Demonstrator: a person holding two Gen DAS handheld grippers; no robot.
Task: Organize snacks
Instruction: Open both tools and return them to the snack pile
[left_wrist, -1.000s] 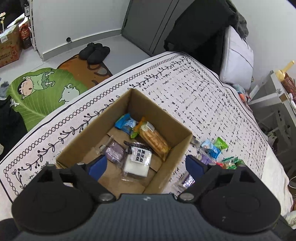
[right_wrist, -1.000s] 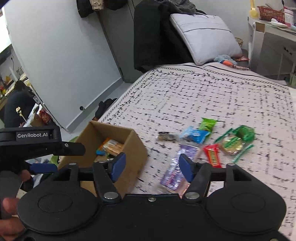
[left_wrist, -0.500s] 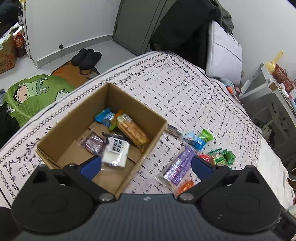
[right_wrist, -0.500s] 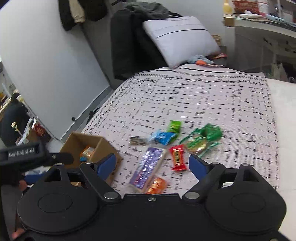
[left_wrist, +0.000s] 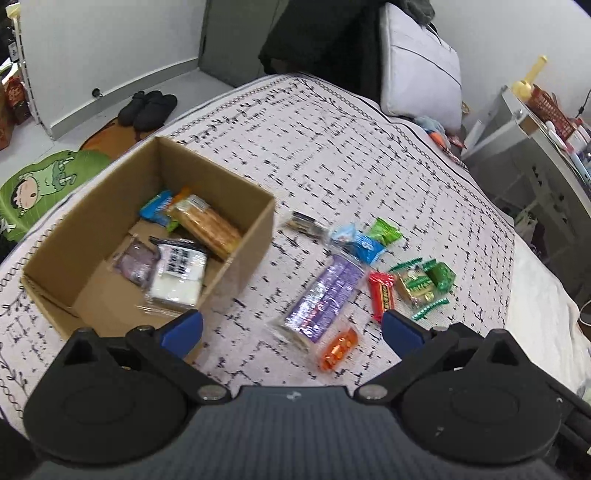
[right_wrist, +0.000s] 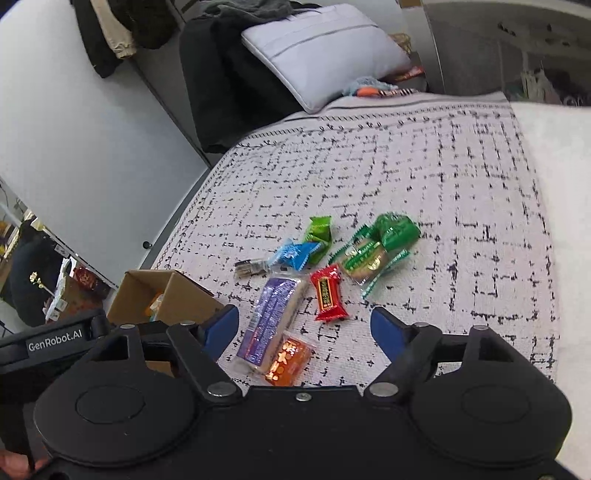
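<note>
Both grippers, left (left_wrist: 291, 326) and right (right_wrist: 304, 328), wide open, empty. Purple wafer pack (right_wrist: 271, 321) lies just ahead of right gripper, beside cardboard box (left_wrist: 110, 236). Likely light, crinkly, slippery; pinch across narrow width mid-length.

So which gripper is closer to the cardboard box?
Left. The left gripper hovers at the cardboard box's near corner; the right gripper sits over the loose snacks, box beside it.
</note>
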